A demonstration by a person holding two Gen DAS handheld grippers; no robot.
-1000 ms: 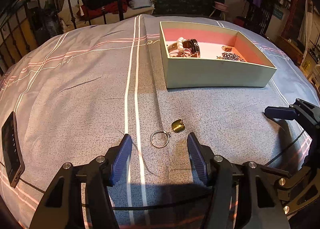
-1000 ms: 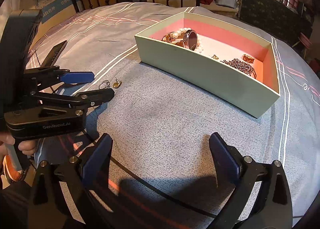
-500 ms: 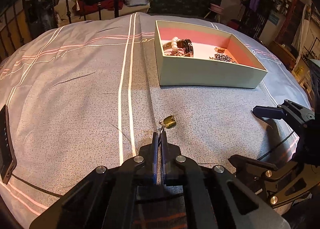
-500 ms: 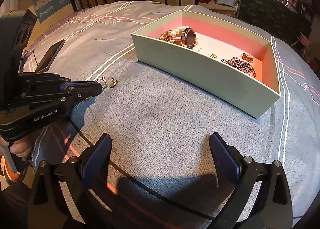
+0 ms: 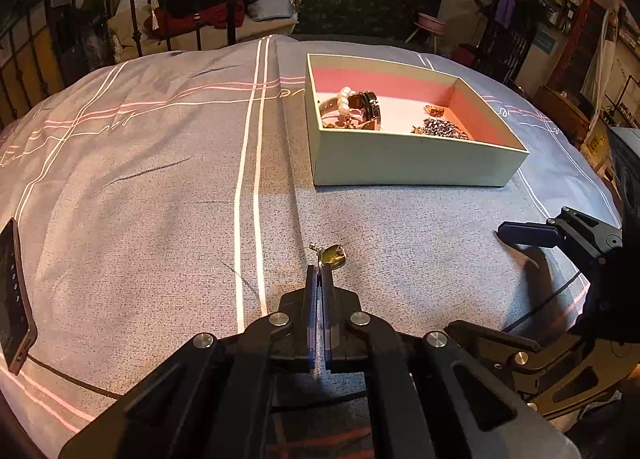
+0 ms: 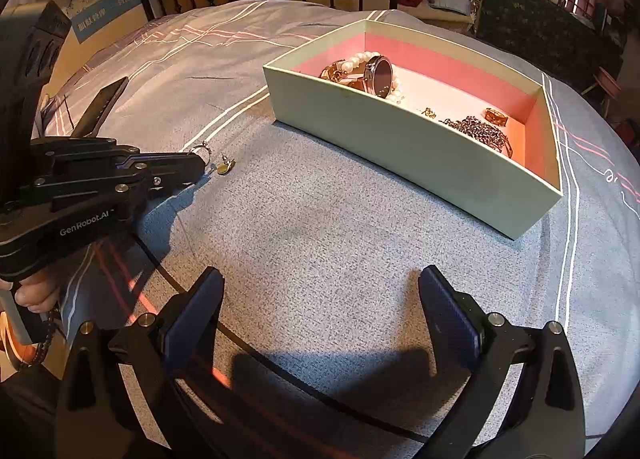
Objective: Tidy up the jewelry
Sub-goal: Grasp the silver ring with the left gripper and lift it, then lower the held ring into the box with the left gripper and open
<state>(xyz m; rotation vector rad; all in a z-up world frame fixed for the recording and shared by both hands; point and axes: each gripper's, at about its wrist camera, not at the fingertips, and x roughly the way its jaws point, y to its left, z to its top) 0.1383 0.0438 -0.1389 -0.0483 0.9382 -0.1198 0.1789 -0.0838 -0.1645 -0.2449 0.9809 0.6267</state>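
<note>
Most jewelry's already in the box (image 6: pixel 404 147): watch (image 6: pixel 378 77), pearls, chain. My left hand-held gripper (image 5: pixel 319 279) is clamped on the ring (image 6: pixel 203 151) w/ its gold charm (image 5: pixel 334 255), just off the bed. Right hand-held gripper (image 6: pixel 320 311) hangs apart, empty. Left to do, I reckon: carry it to the box & drop.

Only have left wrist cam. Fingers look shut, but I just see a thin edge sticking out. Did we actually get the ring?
Observer: Yes. In the right wrist view the ring shows as a full loop poking out past the left gripper tips, pinched at its near edge.
Operator: Gold piece looks stuck to it from here.
Observer: It isn't. The gold piece lies on the bedspread, with a gap between it and the ring.
Operator: Right gripper? I see one finger only.
Observer: The right gripper is open, with nothing between its fingers, short of the box.
</note>
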